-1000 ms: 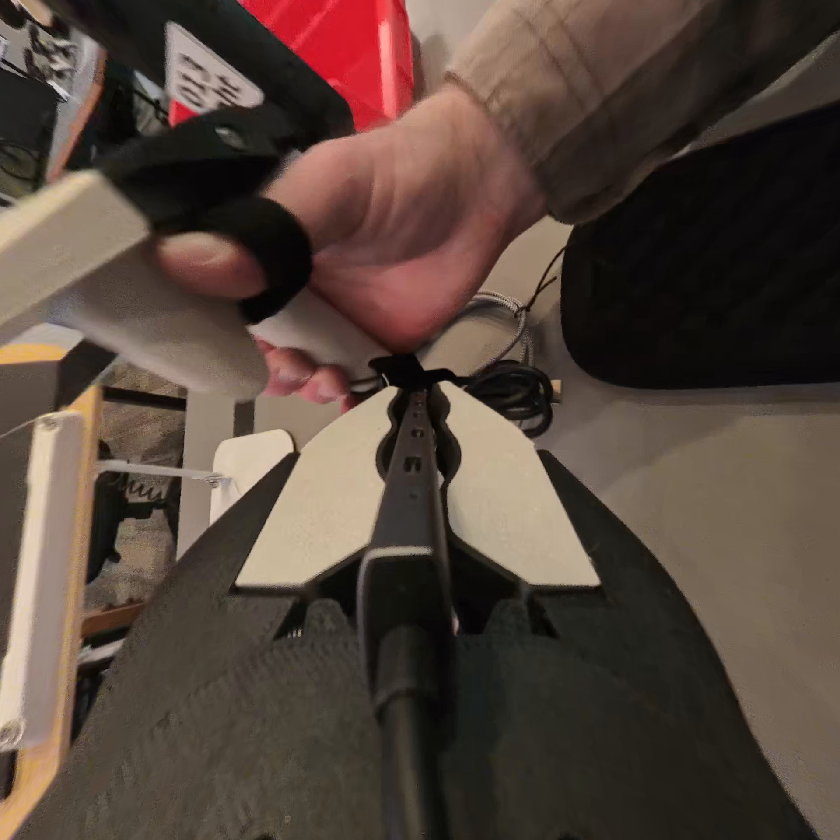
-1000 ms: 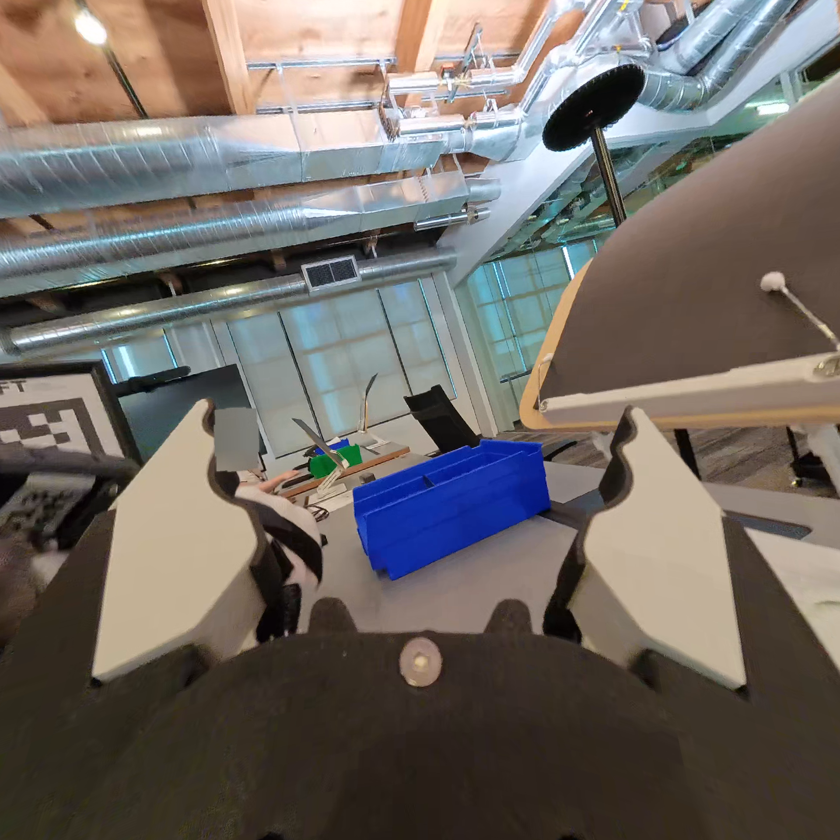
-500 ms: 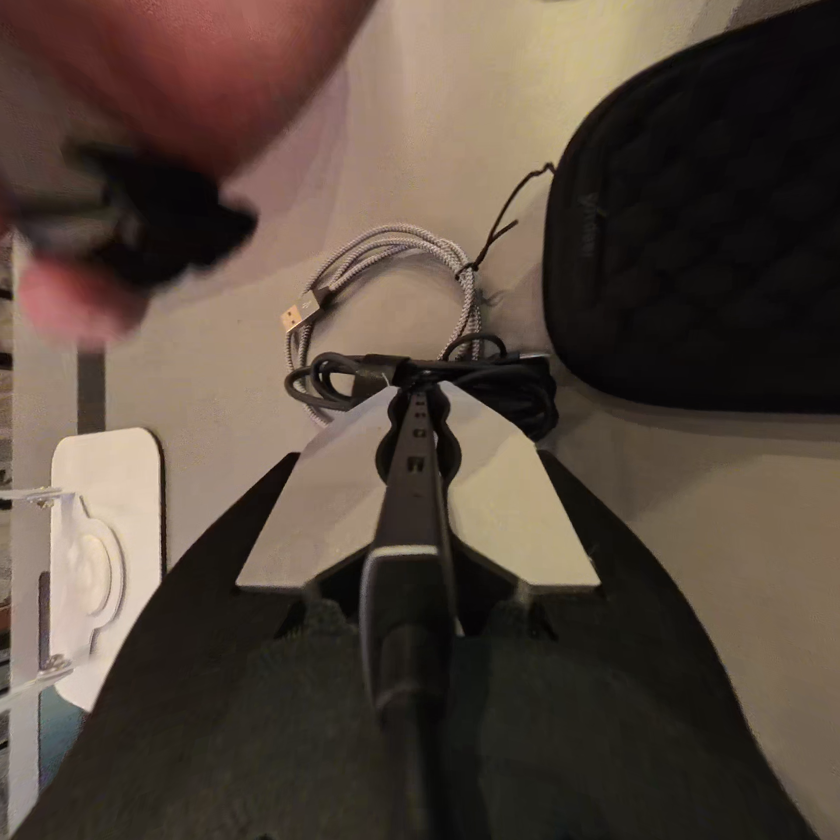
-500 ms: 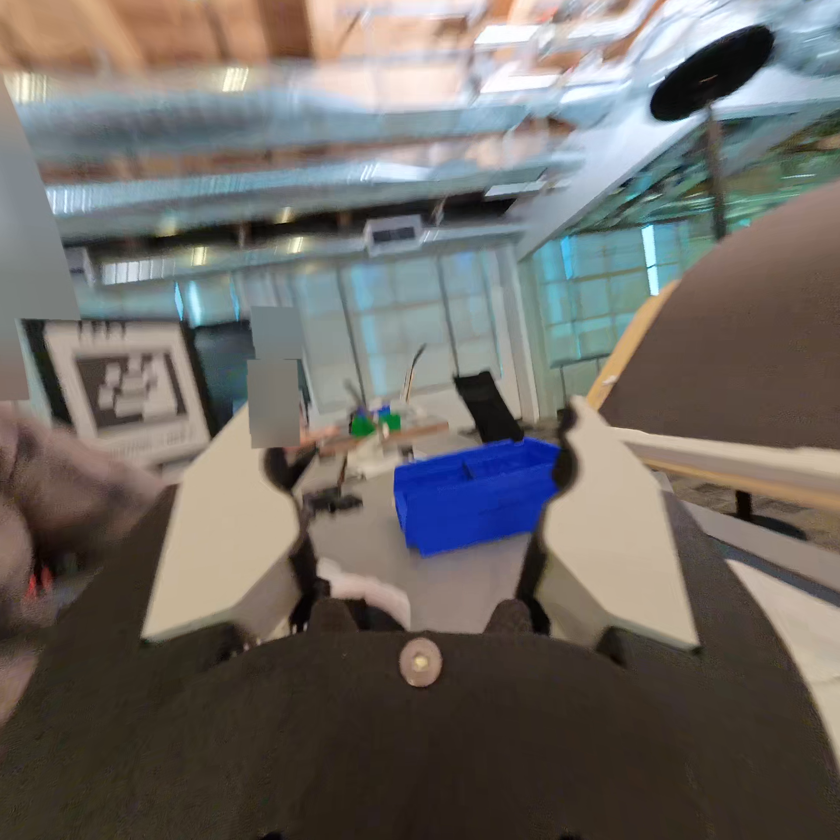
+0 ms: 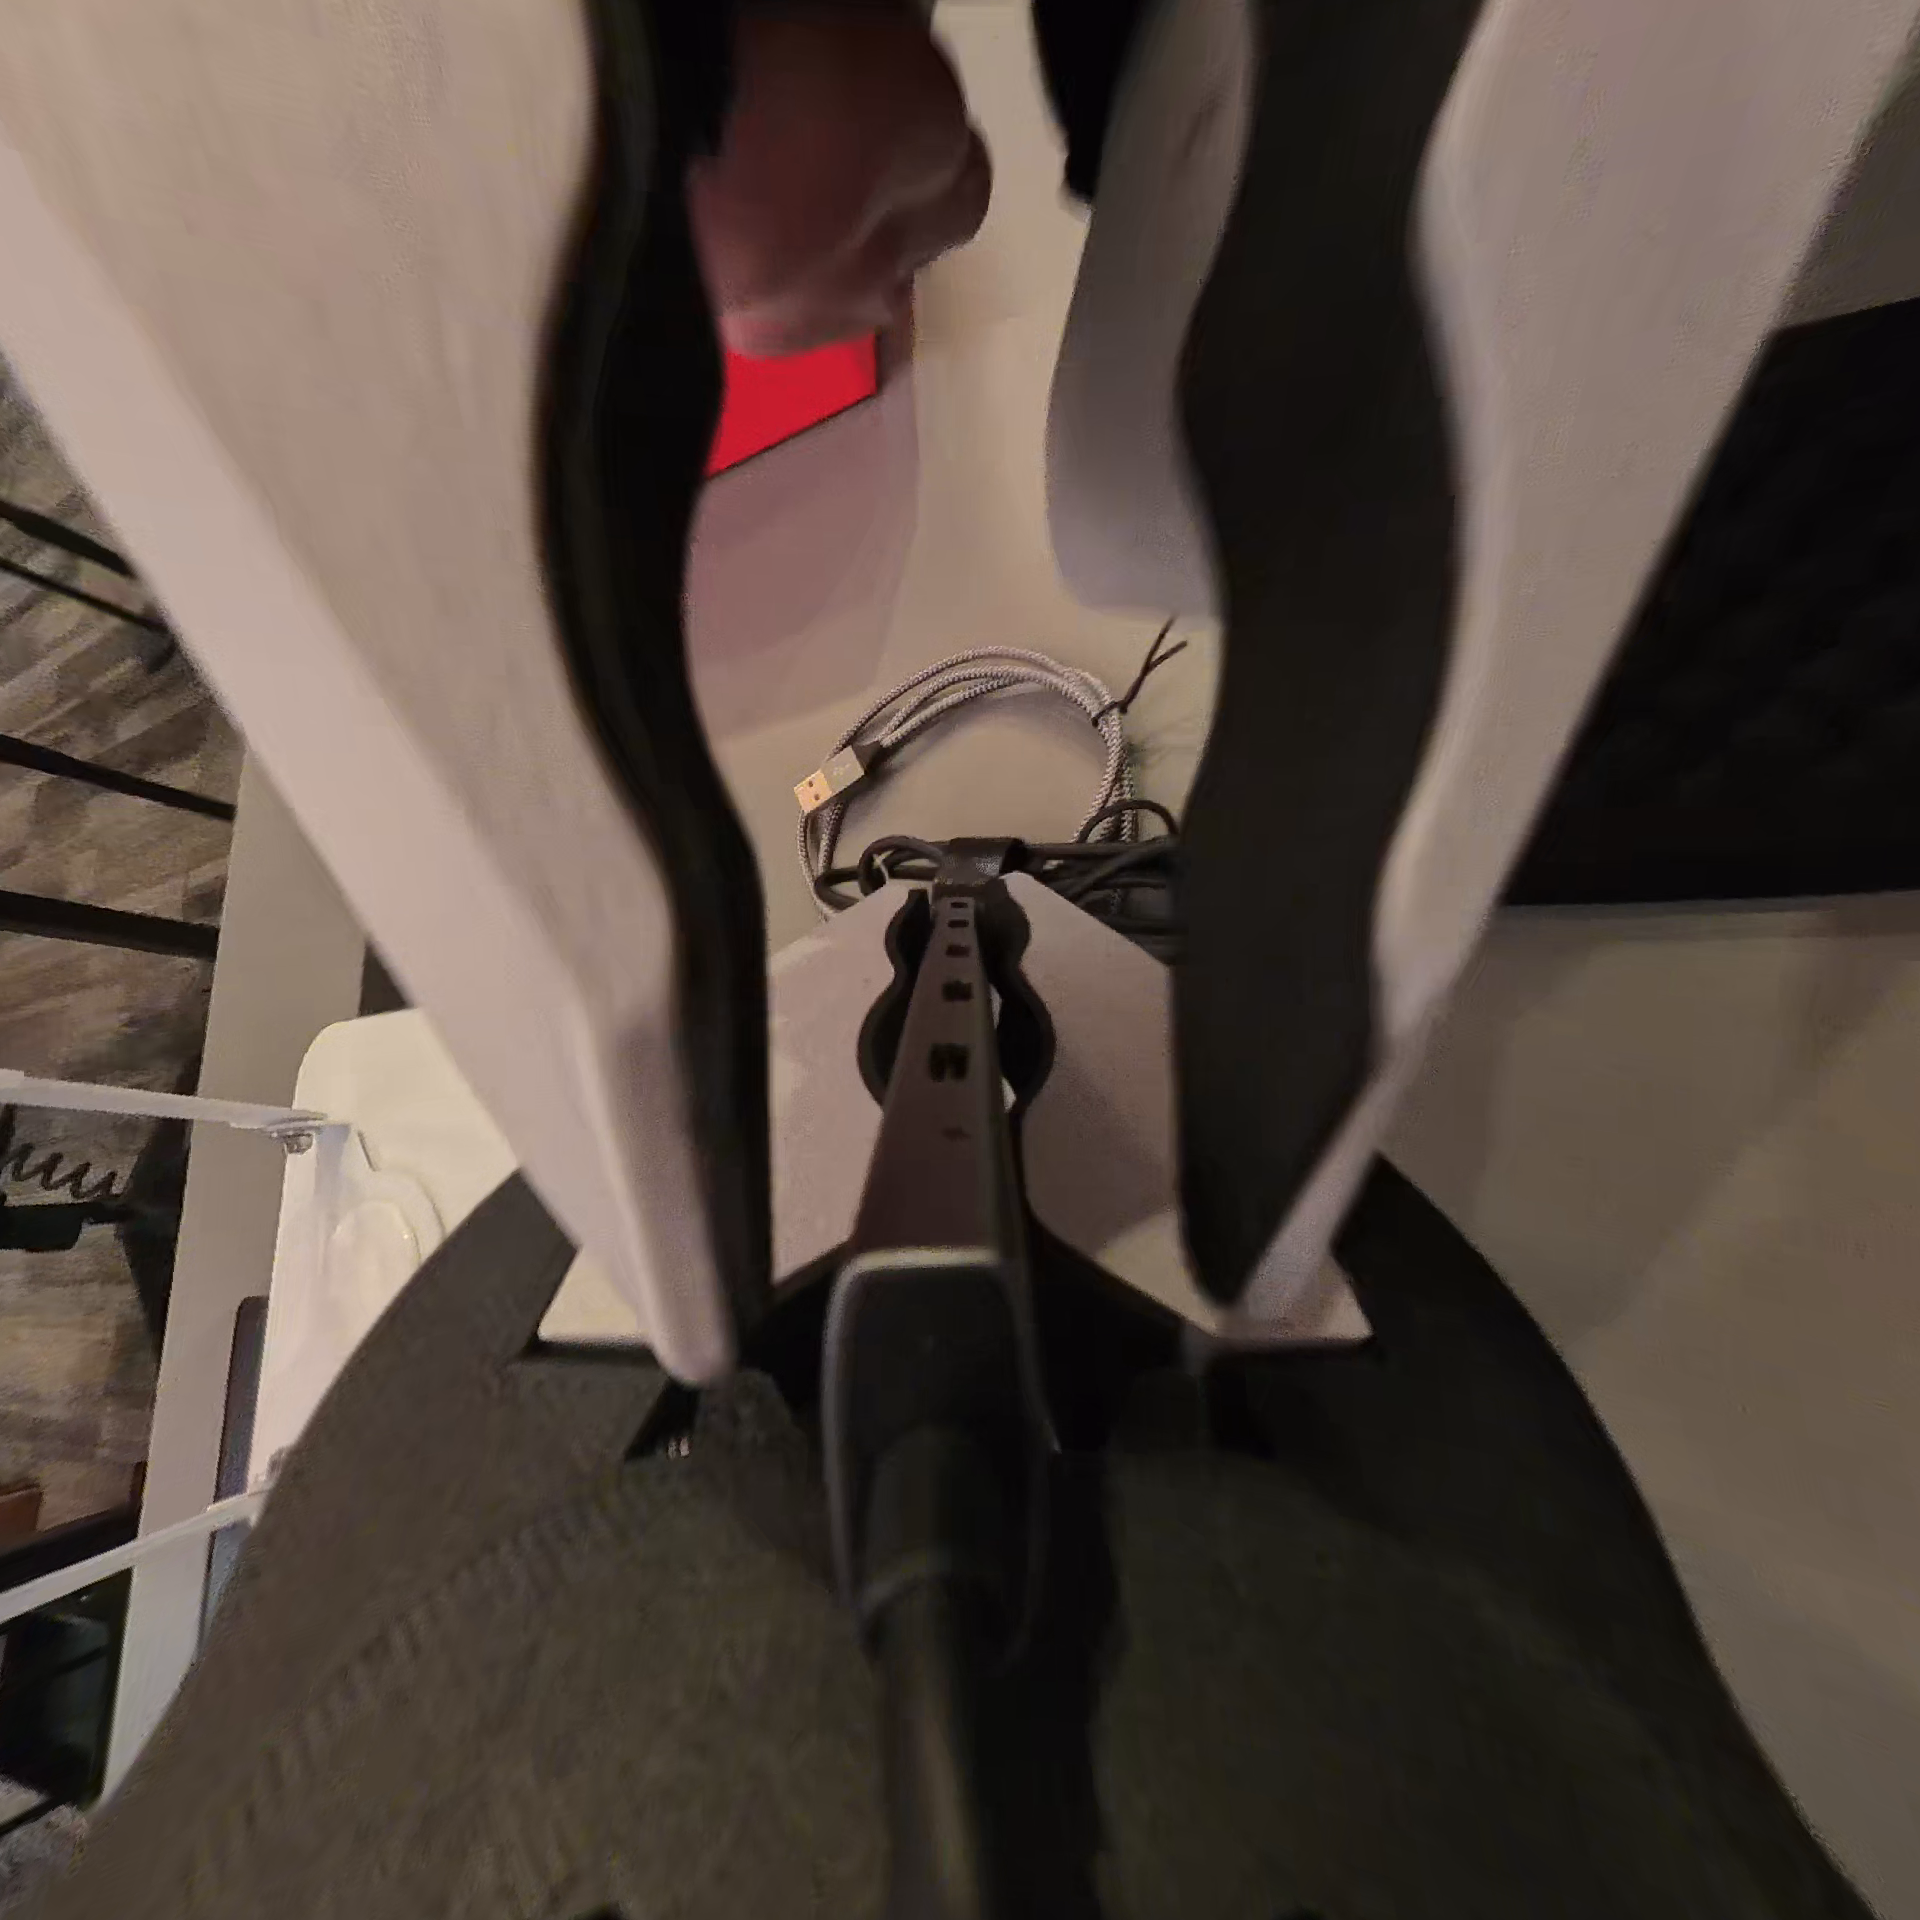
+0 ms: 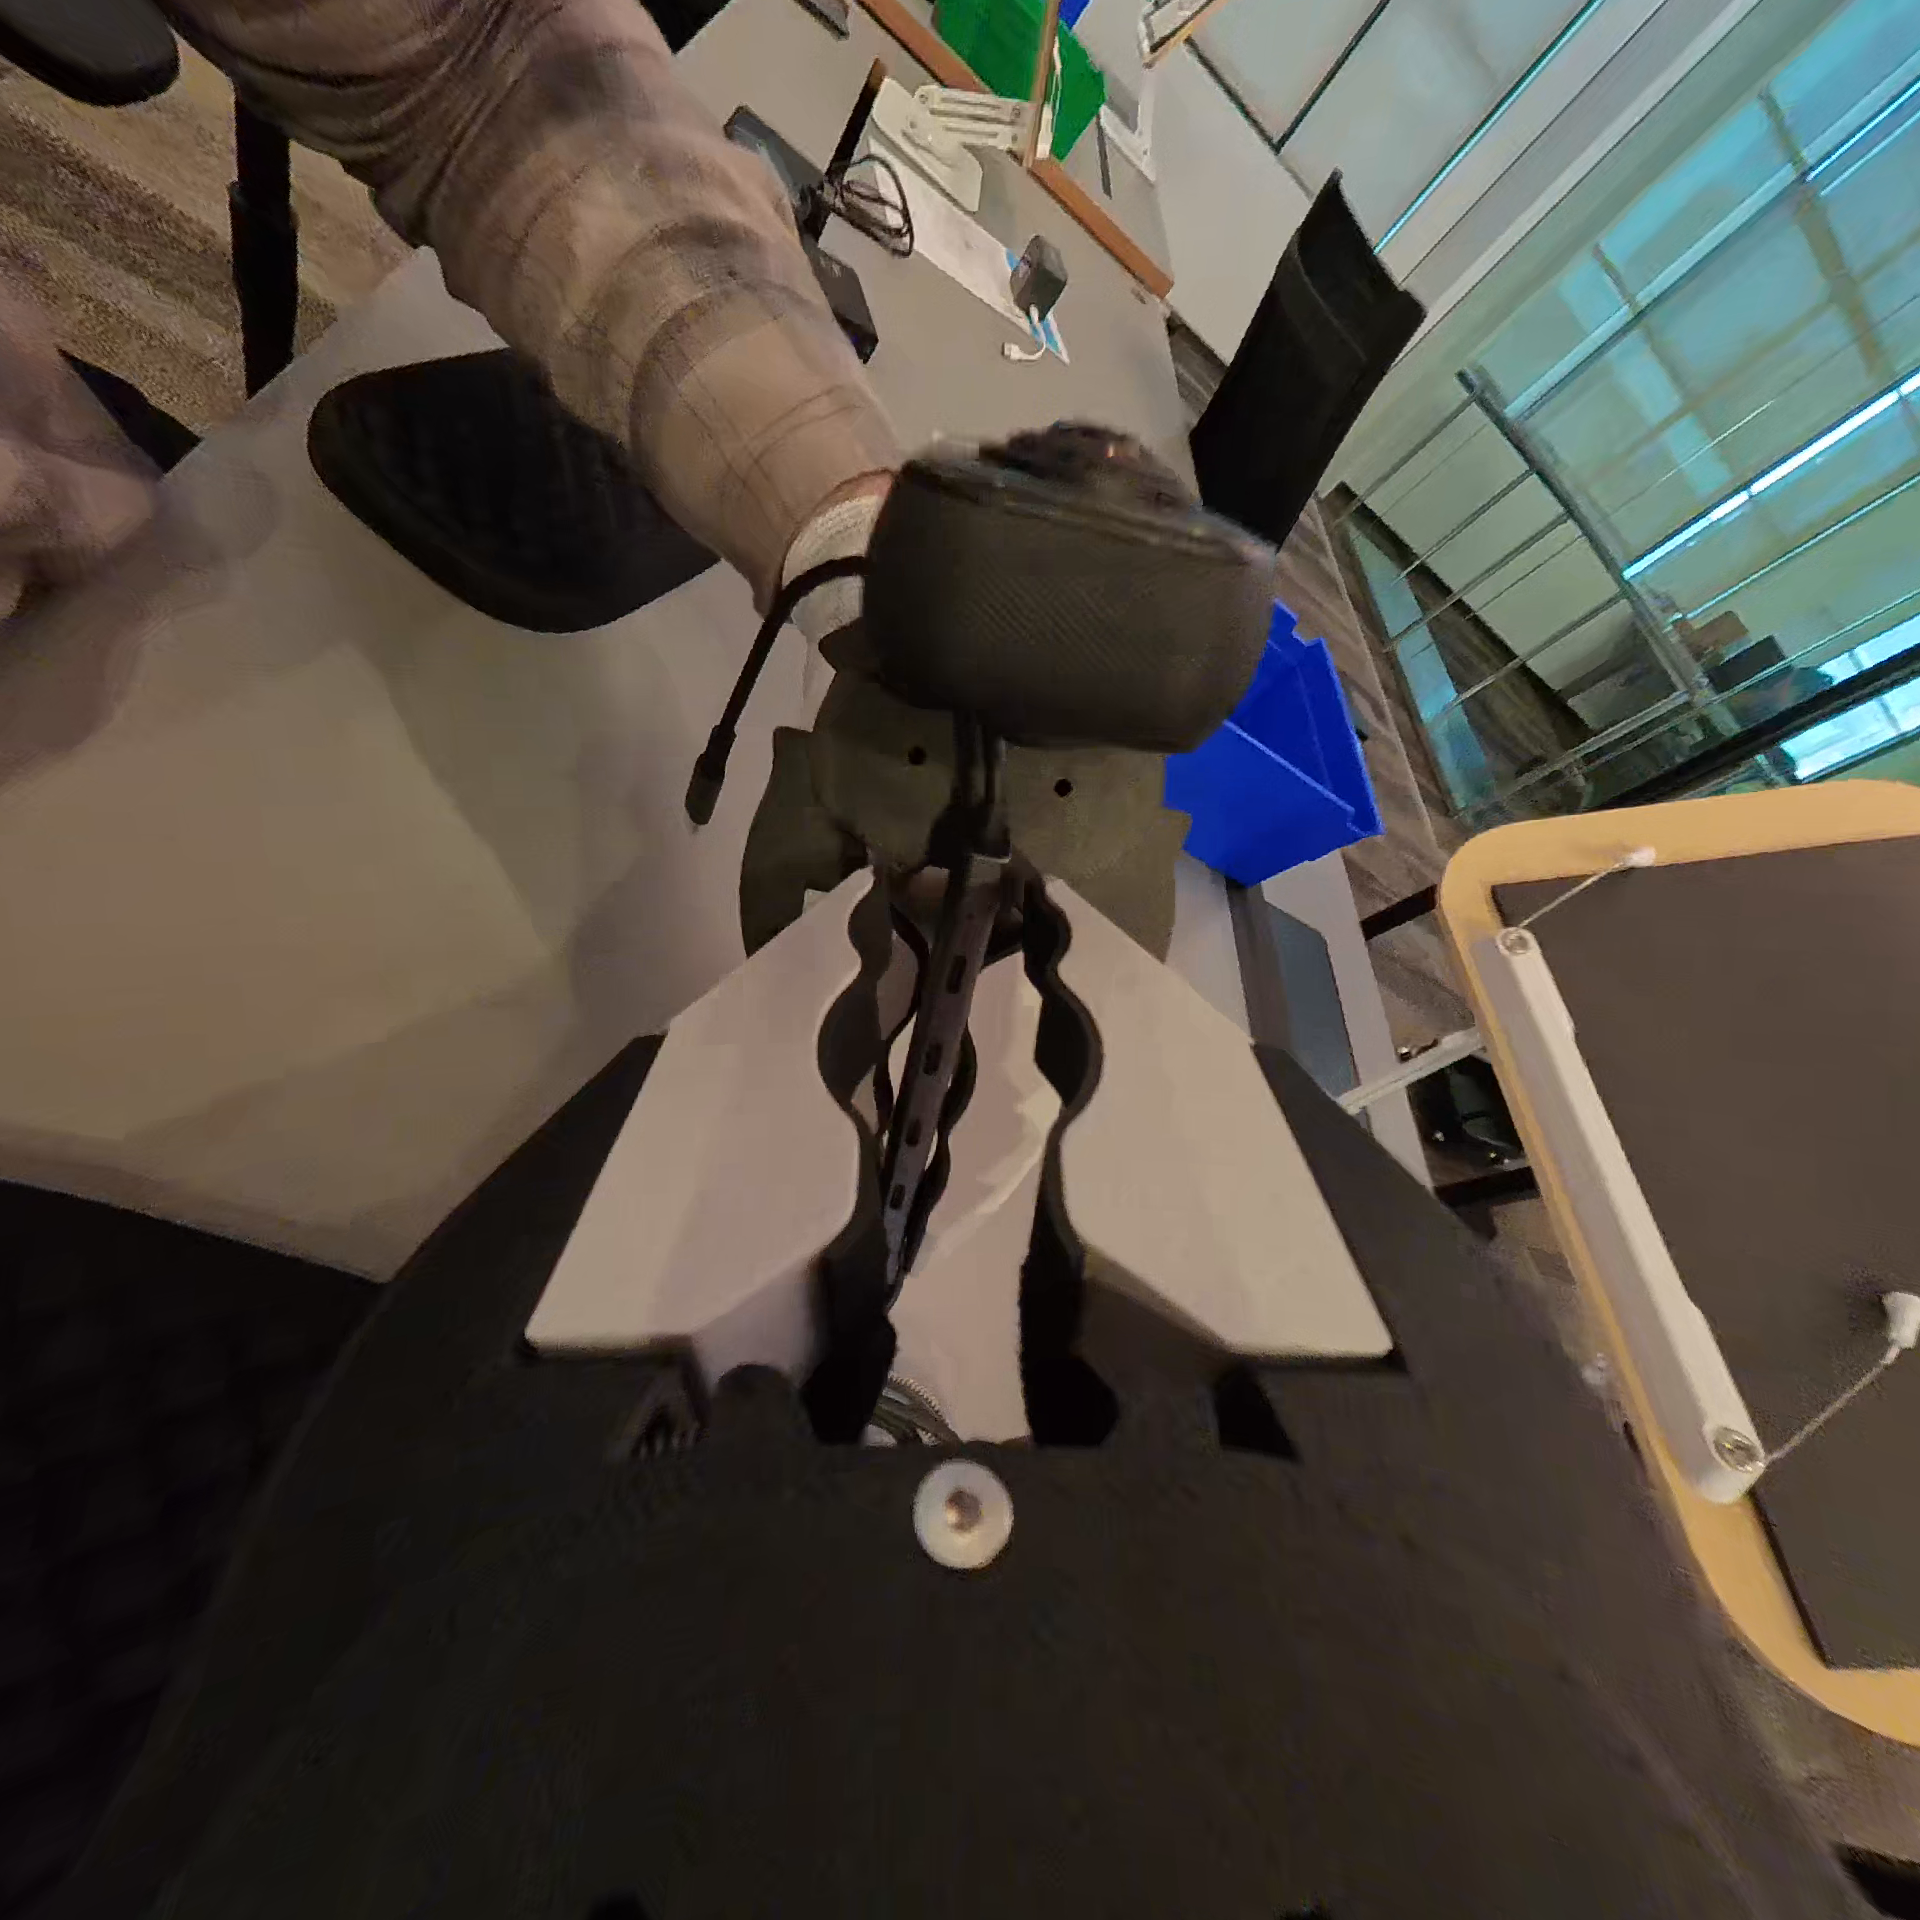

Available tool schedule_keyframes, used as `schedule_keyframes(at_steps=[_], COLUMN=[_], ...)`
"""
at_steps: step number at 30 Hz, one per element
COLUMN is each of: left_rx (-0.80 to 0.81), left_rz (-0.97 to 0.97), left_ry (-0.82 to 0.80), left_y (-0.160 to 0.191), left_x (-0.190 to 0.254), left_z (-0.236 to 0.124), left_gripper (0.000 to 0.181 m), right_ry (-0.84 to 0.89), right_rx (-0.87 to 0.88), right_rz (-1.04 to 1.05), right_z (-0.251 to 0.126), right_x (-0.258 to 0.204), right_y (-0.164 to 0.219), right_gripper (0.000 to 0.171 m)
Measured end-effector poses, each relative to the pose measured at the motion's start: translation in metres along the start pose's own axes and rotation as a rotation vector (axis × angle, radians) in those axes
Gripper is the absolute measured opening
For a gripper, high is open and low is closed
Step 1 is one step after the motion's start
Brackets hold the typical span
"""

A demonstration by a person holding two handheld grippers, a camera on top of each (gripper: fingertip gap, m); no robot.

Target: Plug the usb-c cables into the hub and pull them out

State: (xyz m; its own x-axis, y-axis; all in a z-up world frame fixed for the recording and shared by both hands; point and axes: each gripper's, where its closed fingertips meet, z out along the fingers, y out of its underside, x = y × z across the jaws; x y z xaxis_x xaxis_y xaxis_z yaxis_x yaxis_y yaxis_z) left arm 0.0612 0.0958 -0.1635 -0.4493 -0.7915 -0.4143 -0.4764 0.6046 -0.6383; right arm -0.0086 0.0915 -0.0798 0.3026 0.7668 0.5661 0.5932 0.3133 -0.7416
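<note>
The left gripper [image 5: 951, 914] clamps a slim dark hub [image 5: 951, 1060] edge-up between its pale fingers, the hub's long axis running straight ahead along them, its row of ports facing up. The right gripper [image 6: 961, 914], jaws spread, straddles that hub from above, its white fingers [image 5: 416, 623] looming large and blurred in the left wrist view. A checked sleeve [image 6: 644, 270] angles down to the left gripper's handle. Beyond the hub, on the grey table [image 5: 1621, 1091], lie a coiled black cable [image 5: 1101, 862] and a braided grey cable [image 5: 997, 686], beside a black quilted case [image 6: 488, 488]. No writing is readable.
</note>
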Motion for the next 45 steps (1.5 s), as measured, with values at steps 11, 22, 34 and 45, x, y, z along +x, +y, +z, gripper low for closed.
schedule_keyframes(at_steps=[11,22,34,45], left_rx=[-0.004,0.121,0.008,-0.093], left_rz=[-0.018,-0.213,-0.166,-0.071], left_ry=[-0.101,-0.531,-0.712,-0.687], left_y=[-0.014,0.005,0.045,0.053], left_x=[-0.023,-0.139,-0.176,-0.171], left_z=[-0.02,-0.108,-0.114,-0.095], left_gripper=[0.064,0.069,0.006,0.012], right_ry=[0.018,0.285,0.584,0.158], right_rx=[0.106,-0.039,-0.632,-1.038], right_rz=[0.186,0.183,0.027,0.13], right_z=[-0.007,-0.102,-0.252,-0.255], right_x=[0.011,0.091,0.193,0.176], right_y=[-0.01,0.029,0.14,0.313], right_gripper=[0.006,0.007,0.007,0.007])
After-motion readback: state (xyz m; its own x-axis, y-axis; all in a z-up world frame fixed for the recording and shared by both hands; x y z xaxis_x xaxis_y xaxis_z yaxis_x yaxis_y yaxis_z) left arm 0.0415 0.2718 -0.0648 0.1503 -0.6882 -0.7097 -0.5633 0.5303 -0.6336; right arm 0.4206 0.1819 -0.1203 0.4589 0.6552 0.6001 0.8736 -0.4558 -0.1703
